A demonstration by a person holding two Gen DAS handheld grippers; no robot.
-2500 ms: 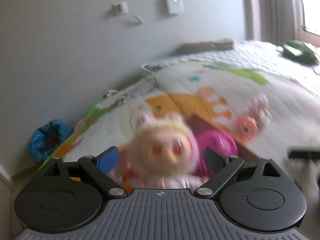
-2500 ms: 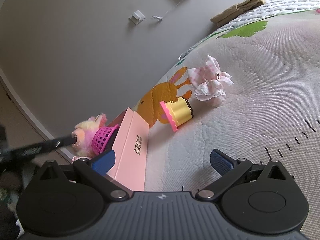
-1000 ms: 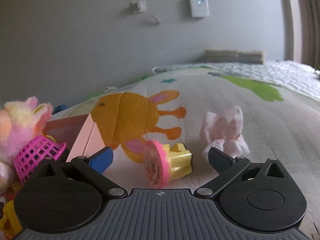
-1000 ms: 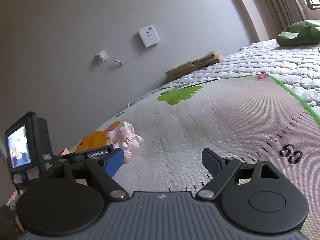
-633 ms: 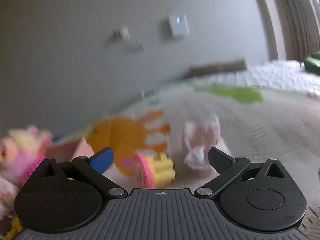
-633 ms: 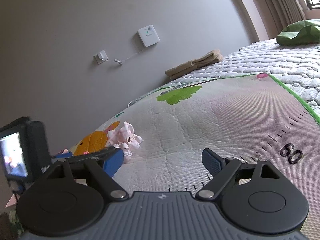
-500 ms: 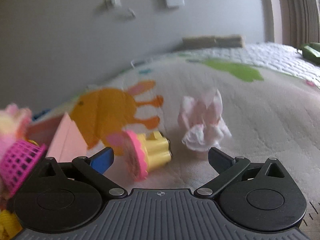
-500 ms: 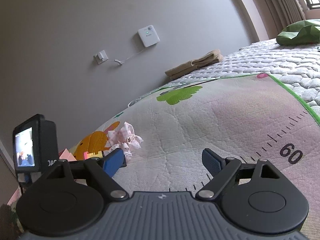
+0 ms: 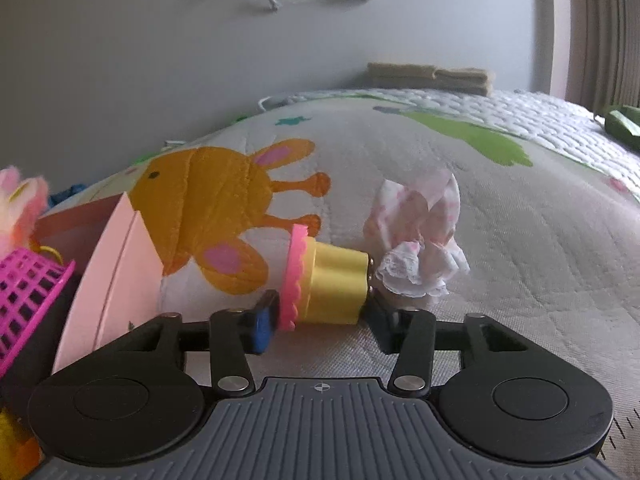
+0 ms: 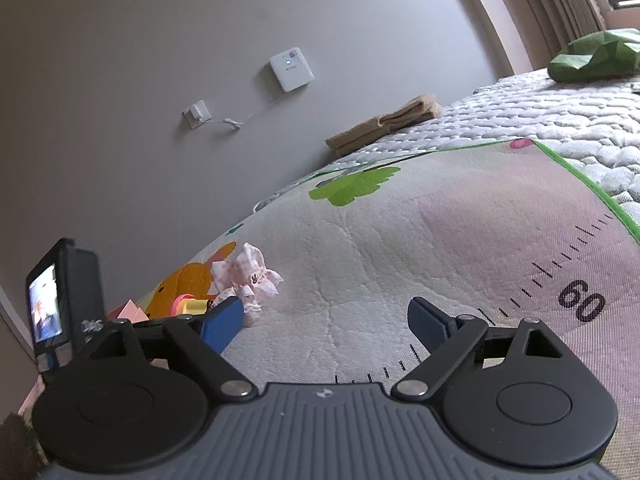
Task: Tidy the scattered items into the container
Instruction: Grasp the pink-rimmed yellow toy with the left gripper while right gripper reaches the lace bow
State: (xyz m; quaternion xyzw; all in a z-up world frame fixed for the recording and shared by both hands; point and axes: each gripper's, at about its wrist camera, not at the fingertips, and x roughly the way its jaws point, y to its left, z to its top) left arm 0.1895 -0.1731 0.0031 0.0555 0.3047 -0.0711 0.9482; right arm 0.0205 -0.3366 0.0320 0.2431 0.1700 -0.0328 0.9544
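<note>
Left gripper point(image 9: 320, 320) is clamping the yellow plastic toy with pink scalloped rim point(image 9: 326, 280); right gripper point(image 10: 326, 326) is hanging wide open, its view barely catching that toy.

Plush toy point(image 9: 18, 204) cut off, apparently blurred.
</note>
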